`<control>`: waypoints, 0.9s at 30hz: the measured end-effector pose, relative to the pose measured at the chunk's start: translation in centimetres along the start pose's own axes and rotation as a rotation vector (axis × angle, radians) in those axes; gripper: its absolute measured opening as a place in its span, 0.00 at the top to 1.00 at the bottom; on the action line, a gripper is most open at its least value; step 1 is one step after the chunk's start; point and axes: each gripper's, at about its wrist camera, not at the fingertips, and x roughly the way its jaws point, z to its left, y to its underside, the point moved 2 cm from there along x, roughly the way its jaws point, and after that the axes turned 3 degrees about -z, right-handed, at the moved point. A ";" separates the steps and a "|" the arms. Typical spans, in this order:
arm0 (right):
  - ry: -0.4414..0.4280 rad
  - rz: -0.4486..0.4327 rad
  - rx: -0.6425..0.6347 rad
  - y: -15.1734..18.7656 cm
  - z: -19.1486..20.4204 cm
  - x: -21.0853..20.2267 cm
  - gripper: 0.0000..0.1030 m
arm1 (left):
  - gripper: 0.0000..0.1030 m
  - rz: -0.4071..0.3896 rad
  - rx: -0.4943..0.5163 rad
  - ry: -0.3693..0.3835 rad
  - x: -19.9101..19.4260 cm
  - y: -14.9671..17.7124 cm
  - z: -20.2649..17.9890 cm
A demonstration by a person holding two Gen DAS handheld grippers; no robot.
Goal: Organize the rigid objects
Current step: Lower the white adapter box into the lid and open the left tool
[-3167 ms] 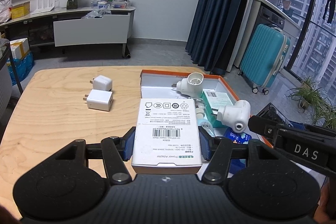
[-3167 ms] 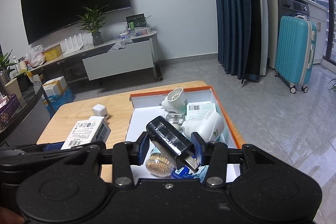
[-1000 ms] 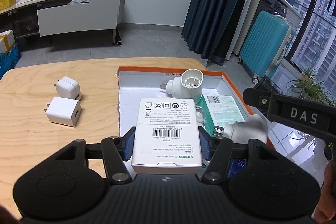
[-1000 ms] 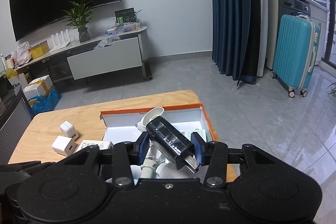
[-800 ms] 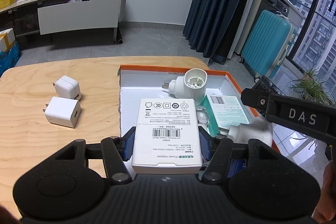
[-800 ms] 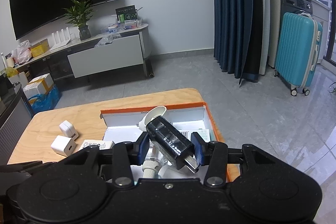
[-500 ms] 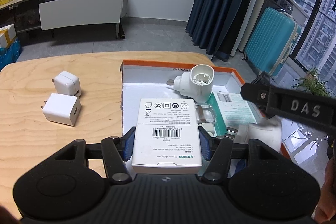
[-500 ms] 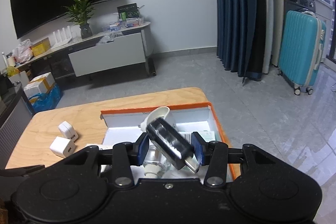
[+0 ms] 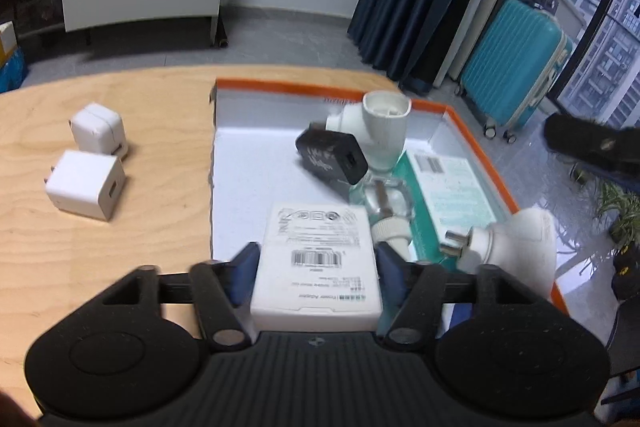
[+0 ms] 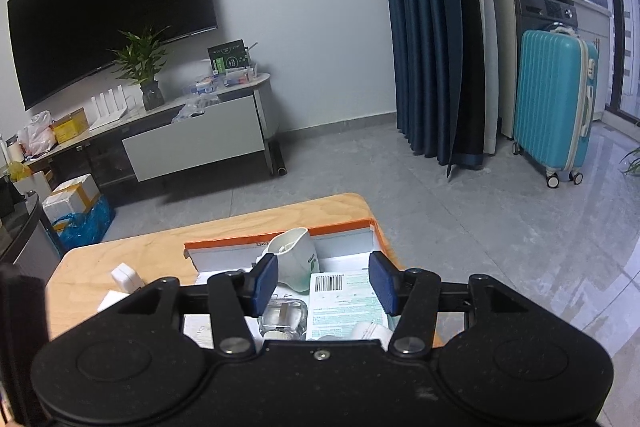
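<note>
The white adapter box (image 9: 316,267) sits low between my left tongs (image 9: 316,269), over the near end of the orange-rimmed tray (image 9: 496,183), because I am letting it go there: the jaws are opening, pads just clear of it. My right tongs (image 10: 323,283) are opening too, with nothing between them. The black charger (image 9: 332,159) lies in the tray, blurred. The tray's near edge is hidden behind my tongs.

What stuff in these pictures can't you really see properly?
- Small print on the white barcode-labelled adapter box, left wrist view: blurred.
- White scribble on the black plug-in charger, left wrist view: smeared by blur.
- Front of the orange-rimmed white cardboard tray, right wrist view: hidden behind the right gripper.
- Two white cube chargers, right wrist view: mostly hidden behind that gripper's body.
</note>
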 end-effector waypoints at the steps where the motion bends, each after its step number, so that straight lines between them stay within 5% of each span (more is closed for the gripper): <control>1: -0.001 -0.001 -0.001 0.0 0.1 -0.1 0.38 | 0.26 -0.008 -0.002 -0.005 -0.2 0.1 0.1; 14: -0.053 0.001 -0.034 0.3 2.6 -1.4 0.28 | 0.21 -0.079 -0.038 -0.065 -4.6 -0.4 2.1; 27: -0.162 0.073 -0.109 2.2 8.4 -1.1 0.23 | 0.17 -0.091 -0.124 -0.200 -8.5 1.0 8.8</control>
